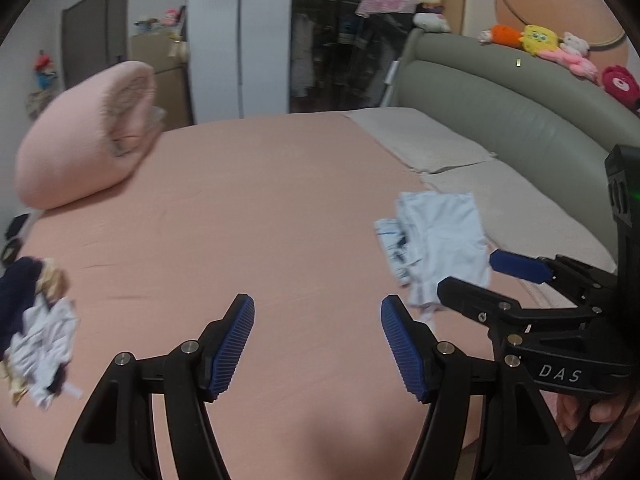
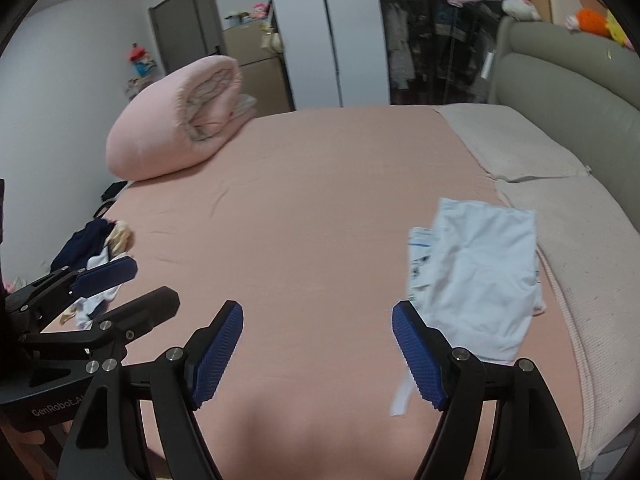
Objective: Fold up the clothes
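Two tools hang over the bed — left tool and right tool both gape wide, empty. The folded pale garment lies flat at the right, long axis running near to far; an unfolded clothes heap sits far left.

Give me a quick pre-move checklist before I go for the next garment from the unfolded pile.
1. Left gripper empty, jaws open: ok.
2. Right gripper empty, jaws open: ok.
3. Folded white garment released and lying flat on the bed: ok, though a strap trails off its near edge.
4. Unfolded pile in view on the left side of the bed: ok.
5. Bare sheet in the middle for folding: ok.
6. Which garment tops the pile: cannot tell, it is tangled and blurred.
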`<state>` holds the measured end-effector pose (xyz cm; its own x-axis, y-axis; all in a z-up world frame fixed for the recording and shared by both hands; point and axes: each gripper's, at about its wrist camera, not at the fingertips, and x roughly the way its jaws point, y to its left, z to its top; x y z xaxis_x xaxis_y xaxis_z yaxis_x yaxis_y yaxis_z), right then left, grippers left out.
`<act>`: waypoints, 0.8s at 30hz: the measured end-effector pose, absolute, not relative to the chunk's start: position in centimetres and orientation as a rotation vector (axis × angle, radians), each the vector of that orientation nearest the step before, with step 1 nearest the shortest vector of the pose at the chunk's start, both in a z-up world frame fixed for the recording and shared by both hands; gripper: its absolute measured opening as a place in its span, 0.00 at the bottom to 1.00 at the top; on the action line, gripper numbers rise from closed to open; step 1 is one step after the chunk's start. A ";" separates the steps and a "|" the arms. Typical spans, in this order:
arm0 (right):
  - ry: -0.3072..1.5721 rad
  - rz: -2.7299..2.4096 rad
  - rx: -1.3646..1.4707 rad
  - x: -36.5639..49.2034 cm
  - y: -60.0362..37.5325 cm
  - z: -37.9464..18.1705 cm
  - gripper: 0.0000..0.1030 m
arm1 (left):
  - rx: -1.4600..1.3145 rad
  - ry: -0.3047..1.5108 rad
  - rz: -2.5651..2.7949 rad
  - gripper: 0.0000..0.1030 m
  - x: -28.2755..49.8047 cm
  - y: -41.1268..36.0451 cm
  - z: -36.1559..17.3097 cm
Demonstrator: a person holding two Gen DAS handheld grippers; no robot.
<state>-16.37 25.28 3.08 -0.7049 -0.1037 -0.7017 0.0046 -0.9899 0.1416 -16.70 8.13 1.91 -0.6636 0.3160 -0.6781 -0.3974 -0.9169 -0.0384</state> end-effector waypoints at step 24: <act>-0.088 -2.860 1.104 -7.1 15.8 5.4 0.75 | -1.040 0.051 2.864 0.77 -7.9 -1.1 2.6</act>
<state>-7.08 15.78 5.37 -0.7385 -0.0899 -0.6683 0.0485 -0.9956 0.0803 -7.95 -1.05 2.58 -0.7630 0.0774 -0.6417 -0.1003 -0.9950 -0.0007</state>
